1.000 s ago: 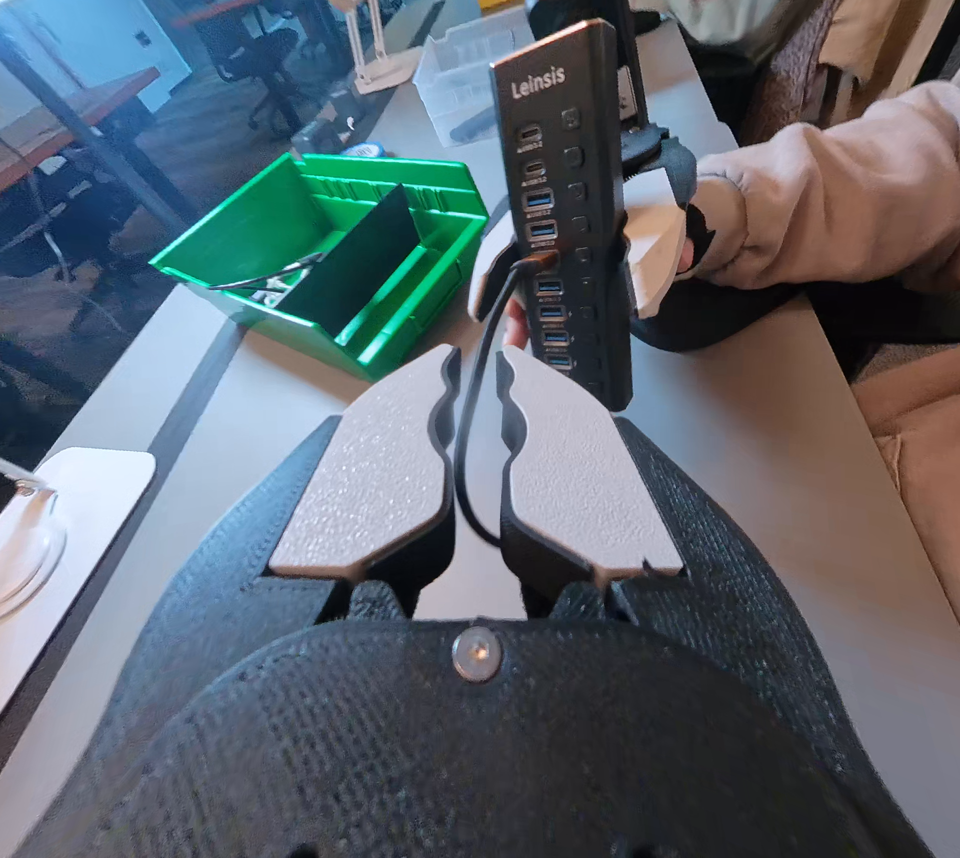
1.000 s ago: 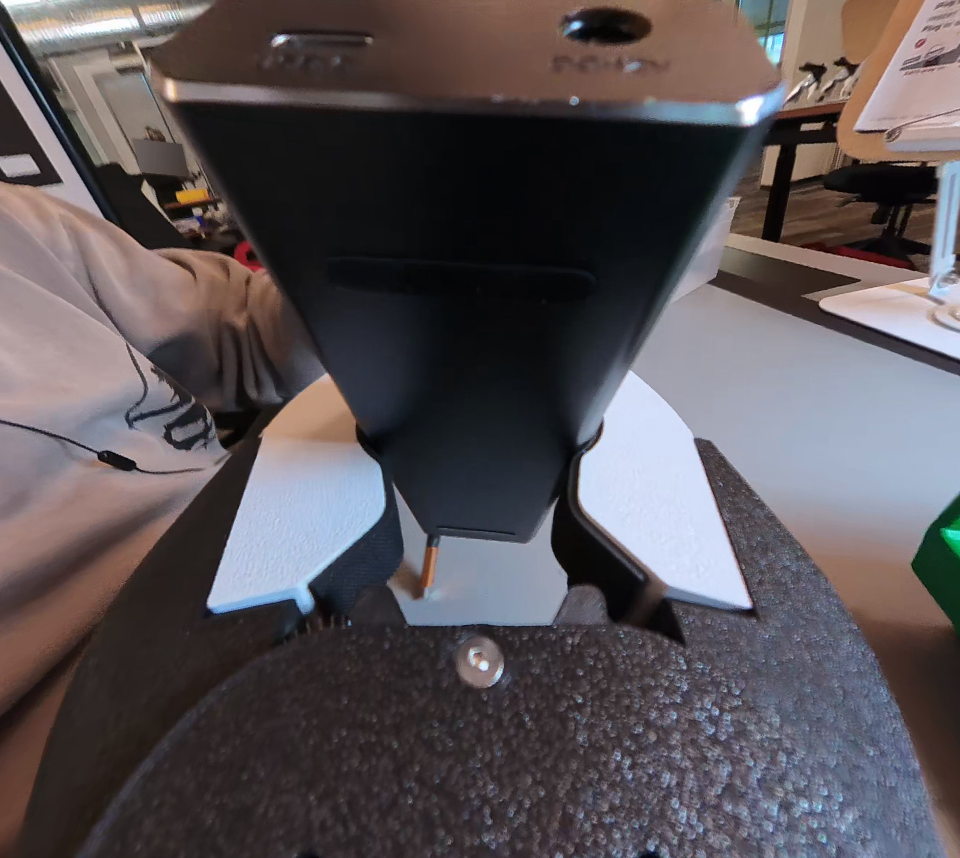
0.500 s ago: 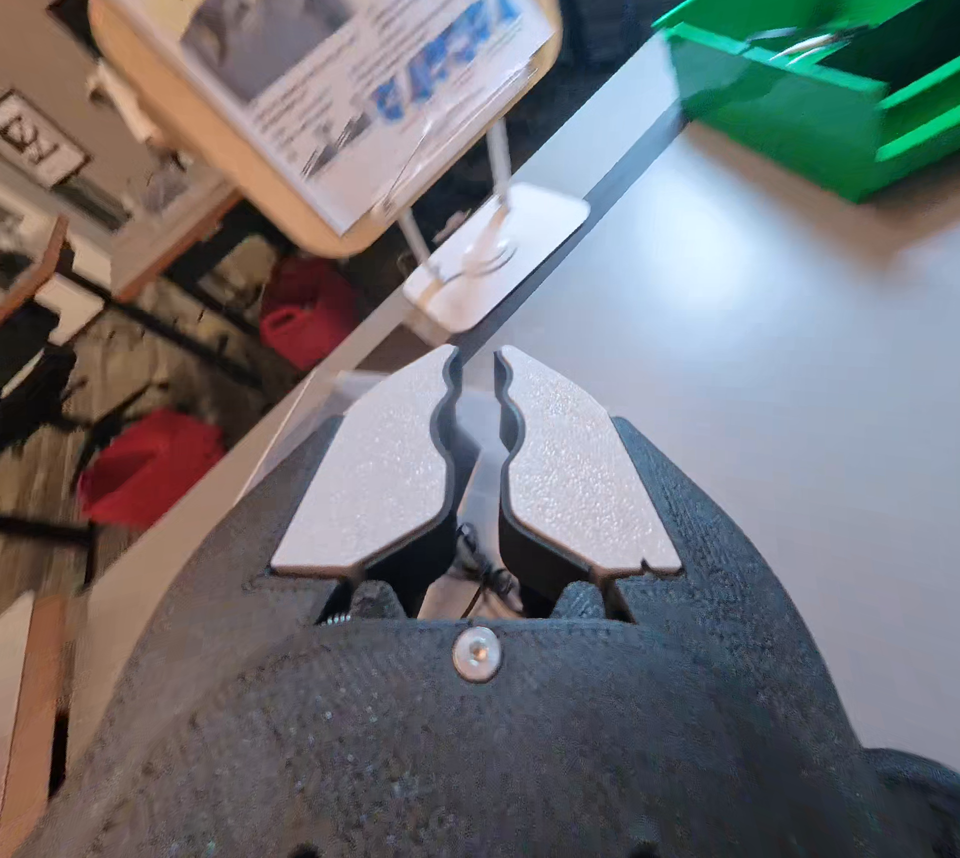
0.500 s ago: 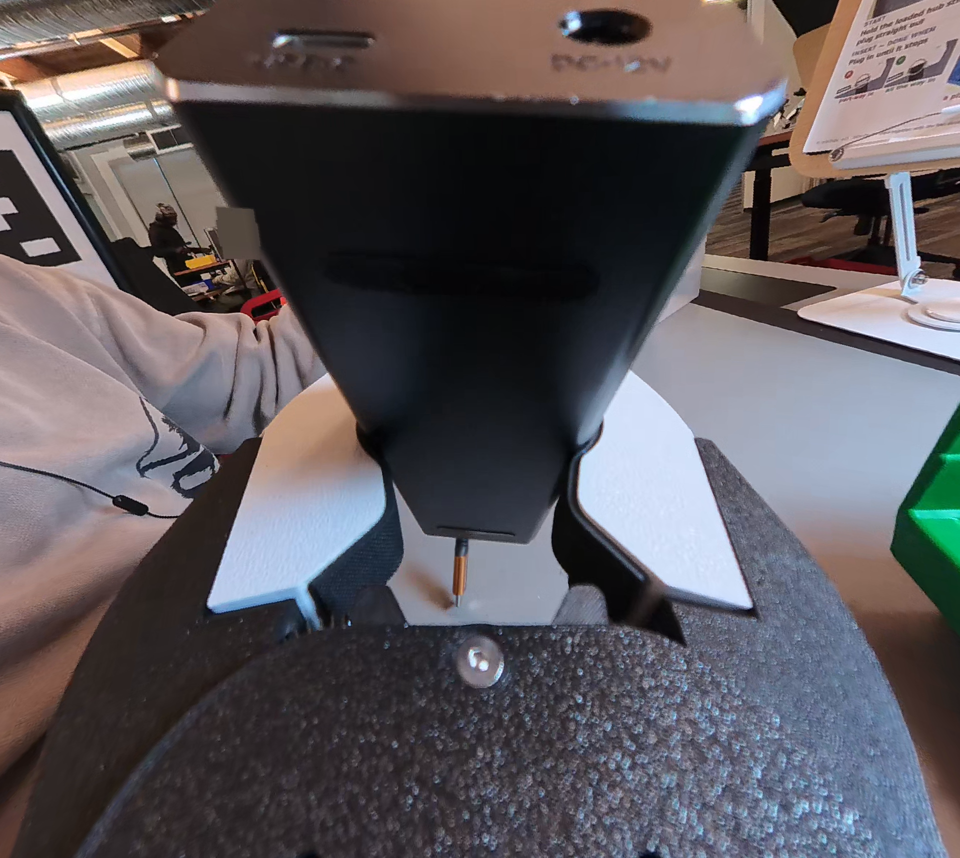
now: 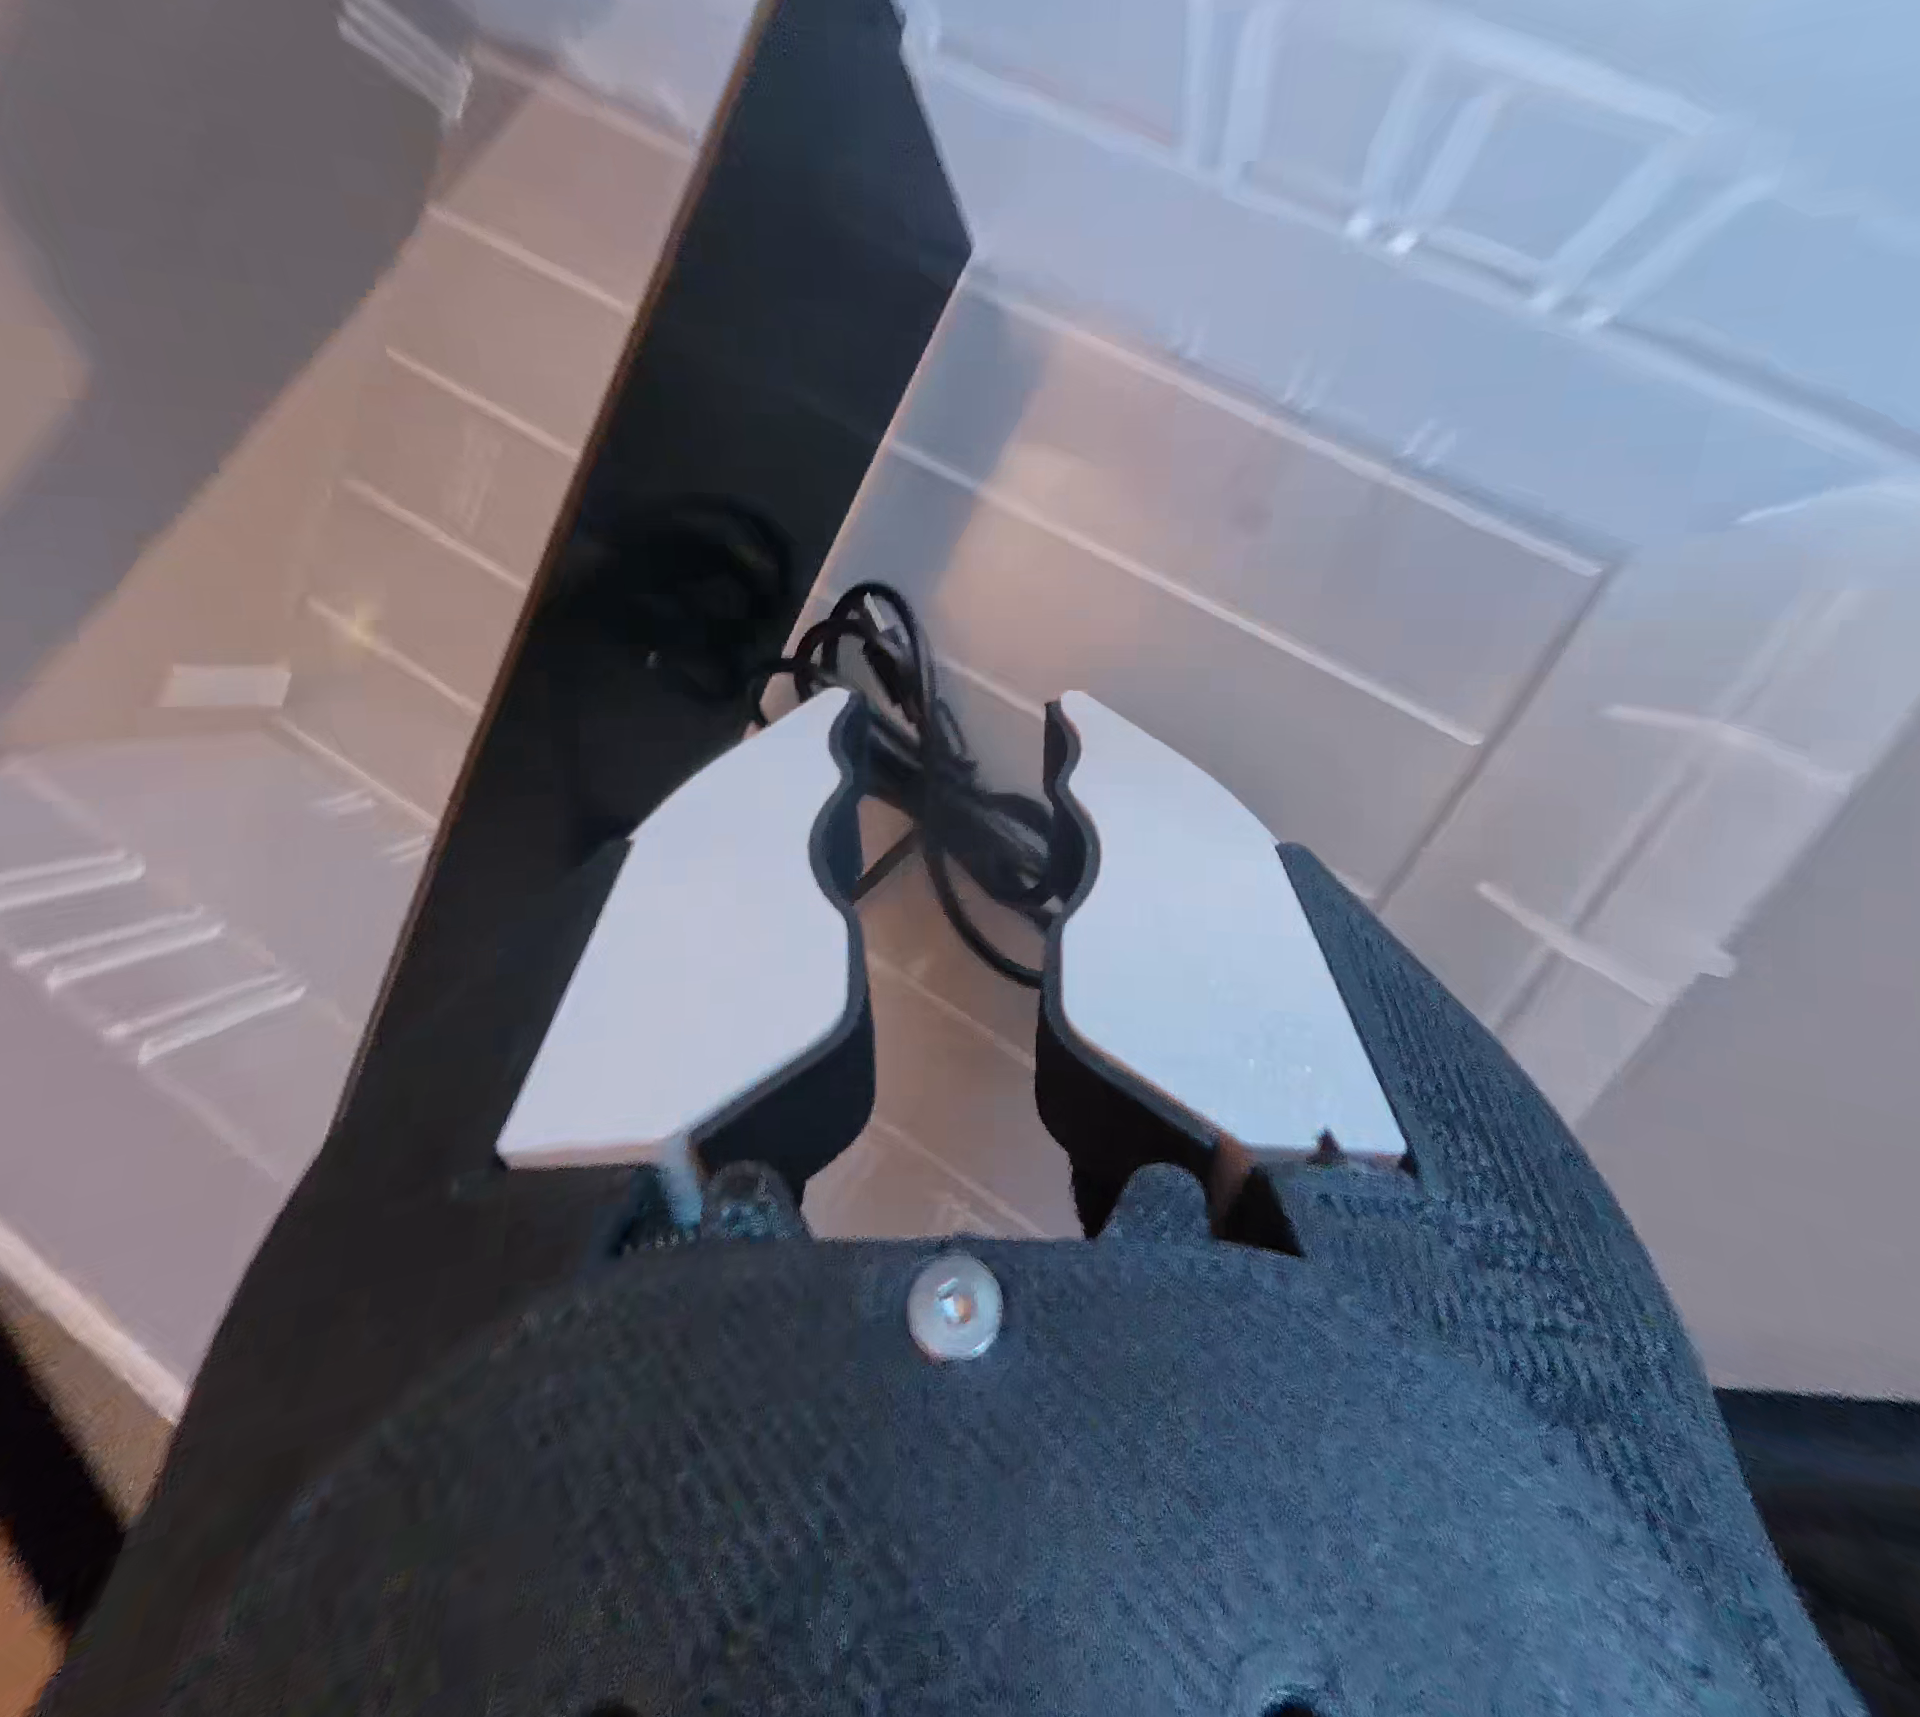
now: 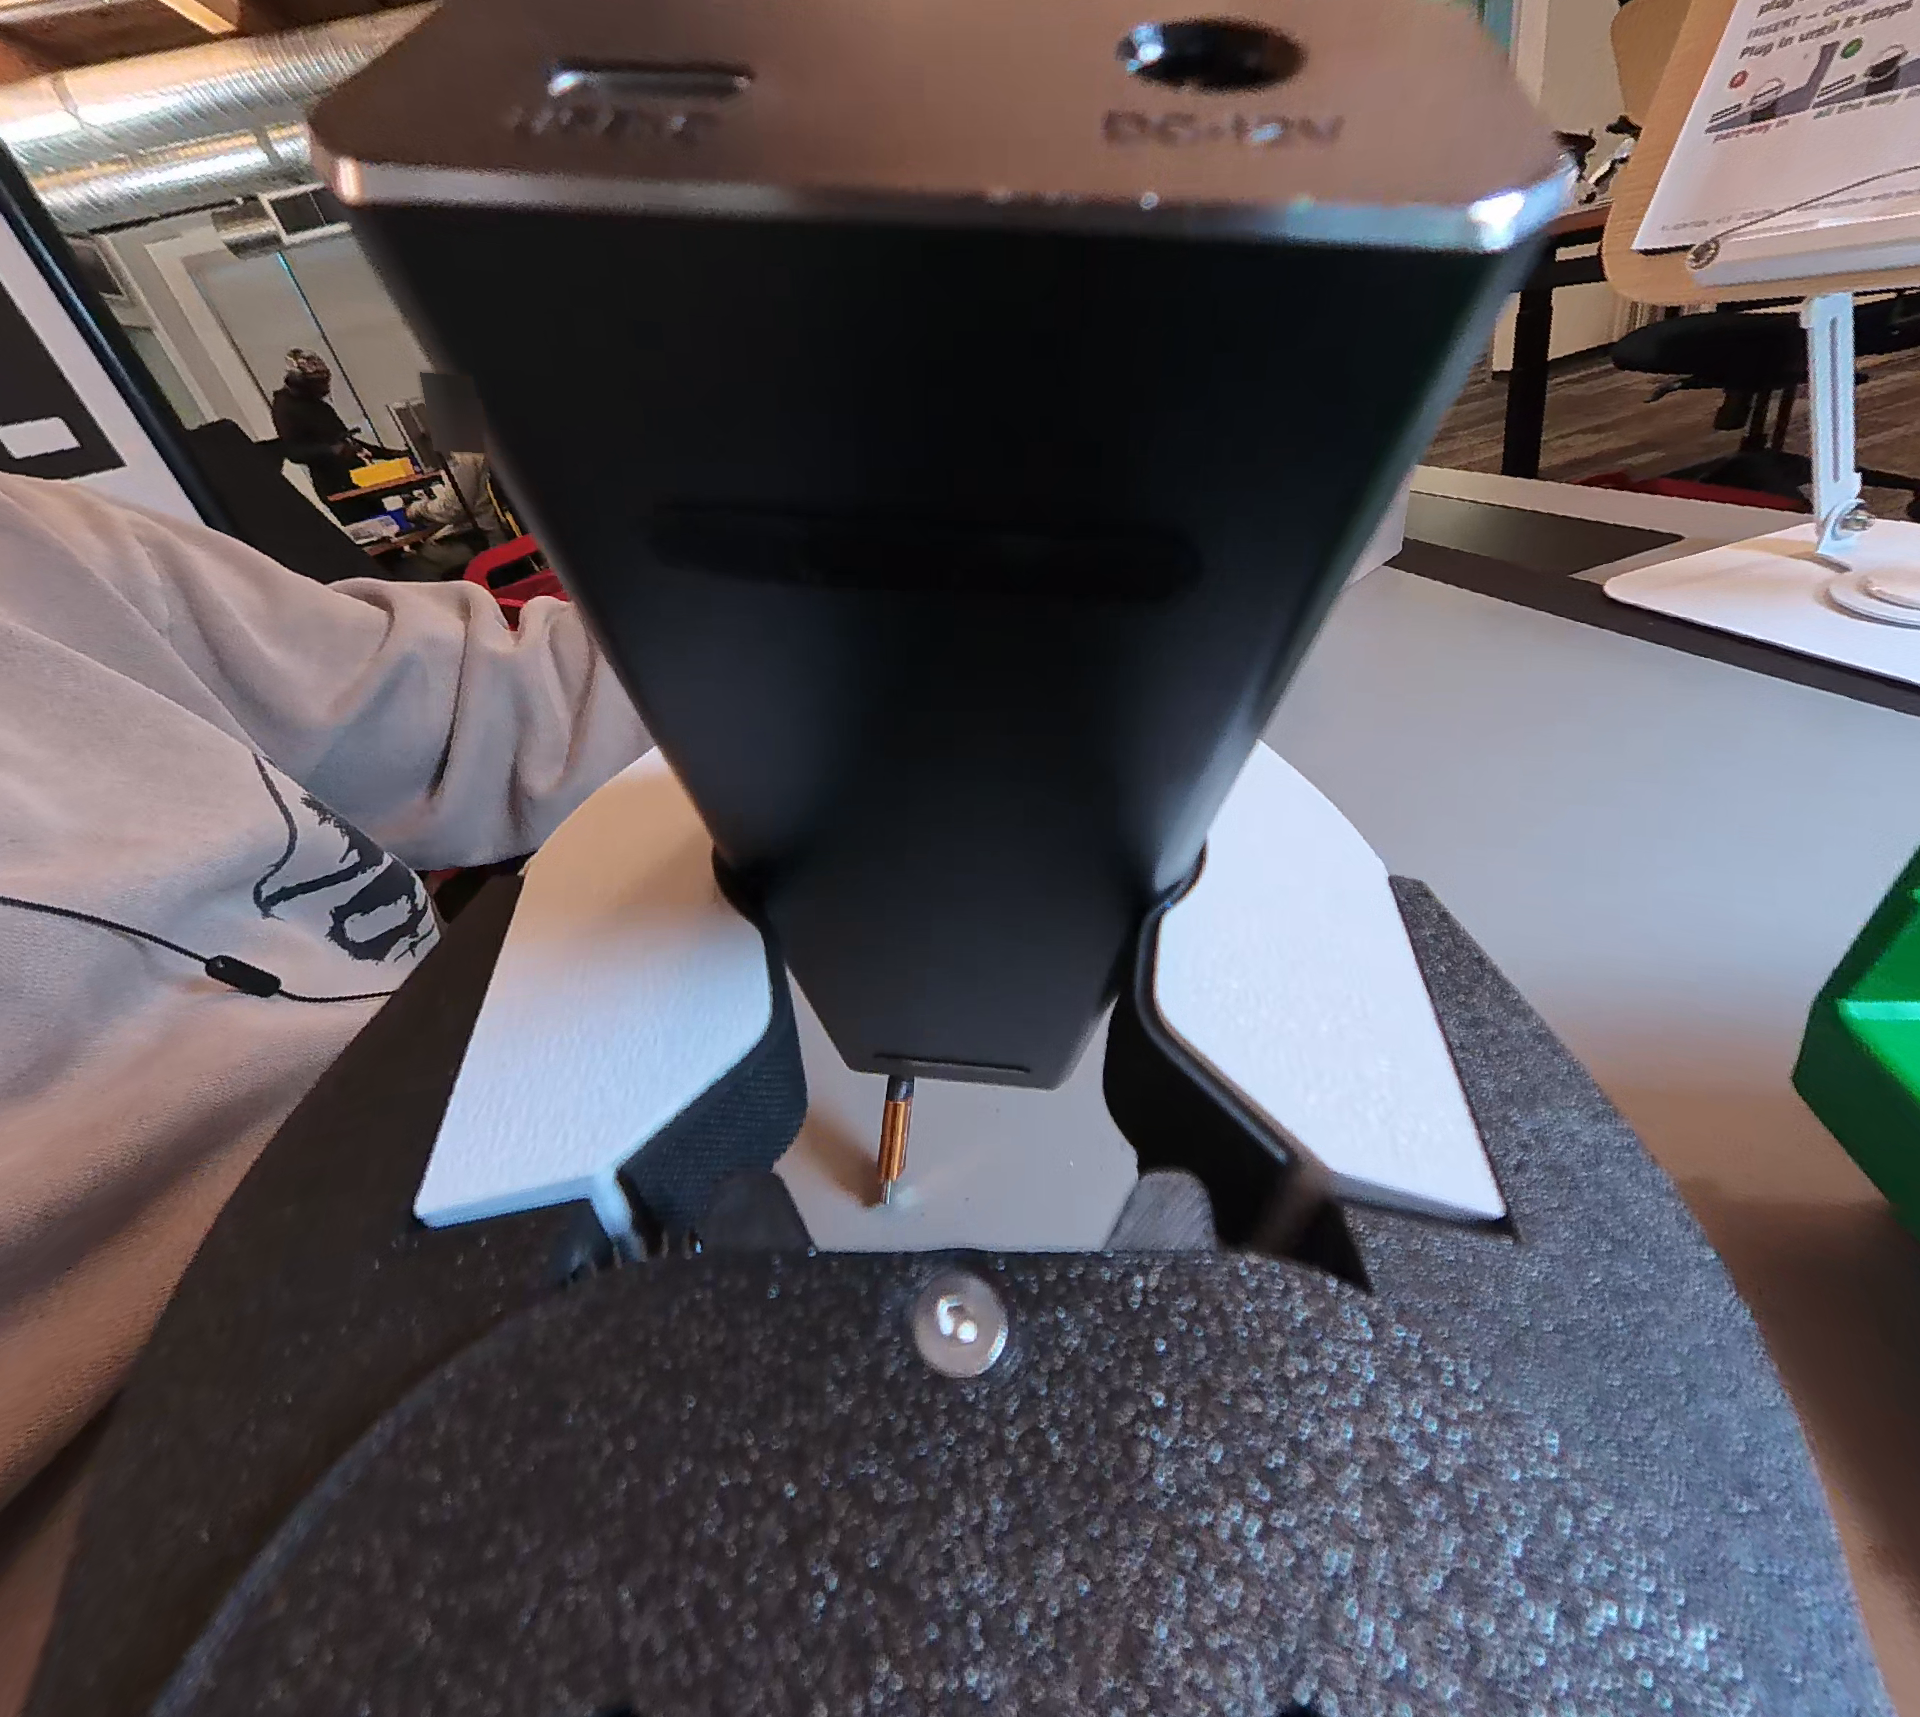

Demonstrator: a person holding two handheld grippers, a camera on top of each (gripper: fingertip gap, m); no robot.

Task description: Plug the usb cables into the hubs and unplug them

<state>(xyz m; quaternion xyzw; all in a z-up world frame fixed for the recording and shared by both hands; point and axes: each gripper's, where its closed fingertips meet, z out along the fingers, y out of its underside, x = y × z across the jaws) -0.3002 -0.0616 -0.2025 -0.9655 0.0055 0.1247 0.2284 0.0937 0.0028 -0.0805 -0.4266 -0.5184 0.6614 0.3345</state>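
**Holding the hub upright while the other tool sits over a bin of cable**

Gripping the lower end of a tall black metal USB hub (image 6: 935,587), the right tool (image 6: 961,898) has its two white fingers (image 6: 613,1033) clamped against the hub's narrow sides. Hub stands upright, top end face toward the camera, showing a slot port and a round socket. A thin copper-coloured pin (image 6: 894,1142) pokes out below the hub's bottom edge, between the fingers.

Behind the right tool: pale grey desk (image 6: 1538,794), corner of a green plastic bin (image 6: 1870,1075) at right, a white stand with a printed sheet on a wooden board (image 6: 1808,36) farther back. A person's beige sleeve (image 6: 239,732) at left.

Left tool (image 5: 951,711): white fingers (image 5: 707,950) apart, with a clear gap between them. Its view is motion-blurred. It looks down into a translucent white plastic bin (image 5: 1299,524) with a black upright divider panel (image 5: 727,441). A bundled black USB cable (image 5: 935,774) lies on the bin floor, seen in the gap between the fingertips, just beside the divider. Whether the fingers touch the cable I cannot tell. A second dark coil shows faintly on the divider's surface, too blurred to identify.
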